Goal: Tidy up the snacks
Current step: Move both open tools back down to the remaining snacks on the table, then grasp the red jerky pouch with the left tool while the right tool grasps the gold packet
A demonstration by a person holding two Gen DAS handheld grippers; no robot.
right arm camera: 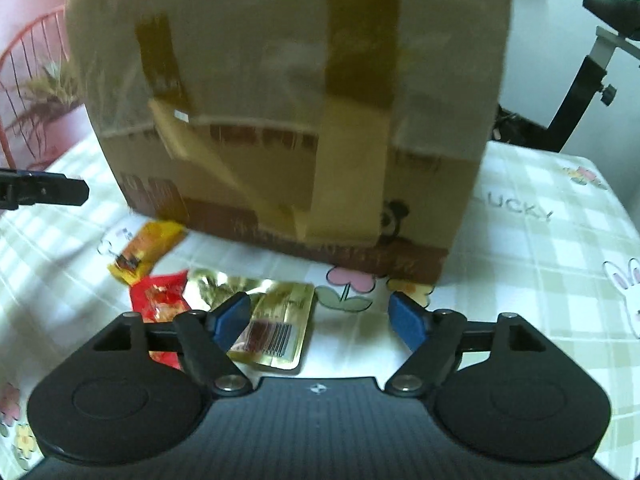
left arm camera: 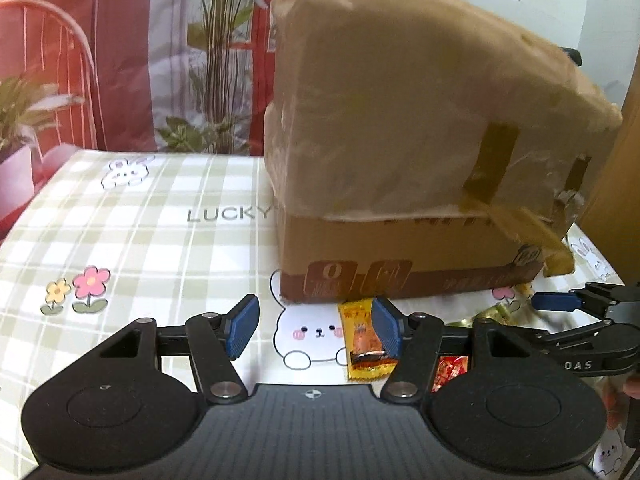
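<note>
A cardboard box (left arm camera: 400, 240) with raised taped flaps stands on the table; it also fills the right wrist view (right arm camera: 280, 140). An orange snack packet (left arm camera: 364, 344) lies before it, just inside my left gripper's right pad; it also shows in the right wrist view (right arm camera: 146, 250). A red packet (right arm camera: 162, 300) and a gold packet (right arm camera: 276, 324) lie beside it. My left gripper (left arm camera: 314, 330) is open and empty. My right gripper (right arm camera: 320, 320) is open and empty, its left finger over the gold packet. The right gripper shows at the left wrist view's right edge (left arm camera: 560, 300).
The table has a checked cloth (left arm camera: 140, 240) with rabbits, flowers and "LUCKY" print. A red wire chair (left arm camera: 60, 60) and plants (left arm camera: 216, 60) stand behind the table. An exercise bike (right arm camera: 588, 60) stands at the back right.
</note>
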